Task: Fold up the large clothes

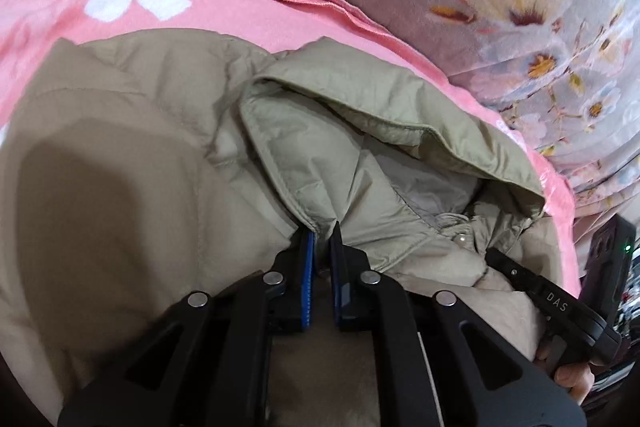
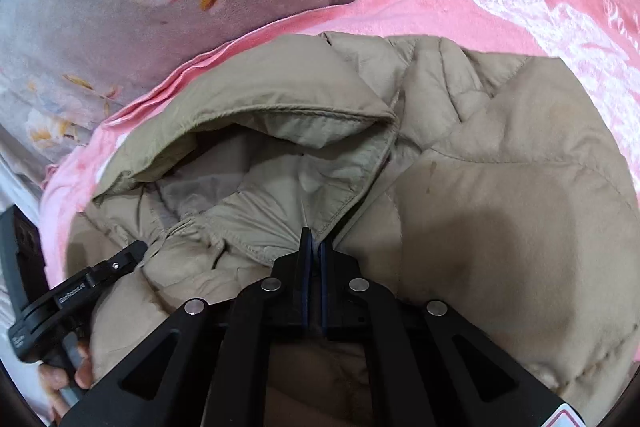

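Beige padded jacket (image 1: 120, 155) lying on pink blanket (image 1: 120, 3); left tool (image 1: 323, 231) and right tool (image 2: 314, 237), both at 6 o'clock, pinch the hood (image 1: 360, 115) edge between nearly closed fingers.

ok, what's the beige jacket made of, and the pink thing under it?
Beige jacket: looks like thin woven synthetic shell, matte with a faint sheen, over puffy fill; stitched quilt lines and fine crinkles at the hood suggest a padded or down coat. Fill itself not visible. Pink blanket: soft fuzzy pile, likely fleece or terry, with white printed or woven motifs and a hemmed edge.
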A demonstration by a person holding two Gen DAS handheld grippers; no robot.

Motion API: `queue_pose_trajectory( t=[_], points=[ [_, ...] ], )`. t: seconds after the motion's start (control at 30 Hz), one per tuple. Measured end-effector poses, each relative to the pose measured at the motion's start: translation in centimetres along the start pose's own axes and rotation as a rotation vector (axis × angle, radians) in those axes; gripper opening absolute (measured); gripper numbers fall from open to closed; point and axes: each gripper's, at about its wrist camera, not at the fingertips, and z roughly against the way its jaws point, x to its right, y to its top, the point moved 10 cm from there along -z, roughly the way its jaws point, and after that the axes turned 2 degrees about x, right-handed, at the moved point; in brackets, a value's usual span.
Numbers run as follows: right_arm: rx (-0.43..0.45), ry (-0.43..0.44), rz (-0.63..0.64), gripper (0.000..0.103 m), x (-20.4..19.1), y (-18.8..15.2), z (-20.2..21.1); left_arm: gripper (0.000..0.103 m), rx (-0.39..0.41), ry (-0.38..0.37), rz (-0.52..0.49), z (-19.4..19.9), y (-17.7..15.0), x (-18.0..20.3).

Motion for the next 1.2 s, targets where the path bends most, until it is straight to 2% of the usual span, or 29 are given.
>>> queue_pose_trajectory(
  t=[0.1, 0.2, 0.27, 0.37, 0.47, 0.53, 0.6, 0.67, 0.87, 1.0, 1.2],
  points=[
    [0.01, -0.044, 0.01, 0.008, 1.4, -0.5, 4.3, 0.011, 0.006, 0.032, -0.045, 4.0, 0.0, -0.9],
    [0.08, -0.111, 0.092, 0.01, 1.2, 1.6, 8.2, 0.011, 0.103, 0.129, -0.141, 8.1, 3.6, -0.6],
    [0.16, -0.126, 0.139, 0.009, 0.0, 4.7, 10.1, 0.011, 0.174, 0.148, -0.136, 10.0, 7.4, 0.8],
    [0.249, -0.13, 0.205, 0.008, -4.2, 9.8, 10.8, 0.011, 0.213, 0.094, -0.098, 9.7, 12.3, 4.2],
    [0.233, -0.119, 0.201, 0.008, -6.7, 12.4, 7.6, 0.011, 0.198, 0.085, -0.056, 6.8, 14.2, 5.5],
    [0.189, -0.14, 0.22, 0.008, -6.7, 12.1, 4.8, 0.012, 0.167, 0.148, -0.05, 4.0, 13.8, 5.1],
    [0.151, -0.177, 0.244, 0.007, -6.0, 11.0, 2.3, 0.011, 0.09, 0.183, -0.032, 0.5, 12.0, 3.9],
    [0.115, -0.202, 0.264, 0.004, -4.6, 9.2, 0.5, 0.011, 0.038, 0.166, -0.004, -1.4, 9.7, 2.8],
    [0.089, -0.187, 0.284, 0.0, -2.5, 5.9, -0.9, 0.011, 0.045, 0.11, -0.039, -2.0, 5.9, 1.8],
    [0.07, -0.174, 0.228, 0.0, -1.4, 4.5, -2.6, 0.008, 0.04, 0.112, -0.063, -2.8, 4.6, 1.2],
    [0.073, -0.225, 0.244, 0.0, -1.5, 4.3, -3.6, 0.008, 0.057, 0.131, -0.096, -3.6, 3.8, 1.1]
  ],
)
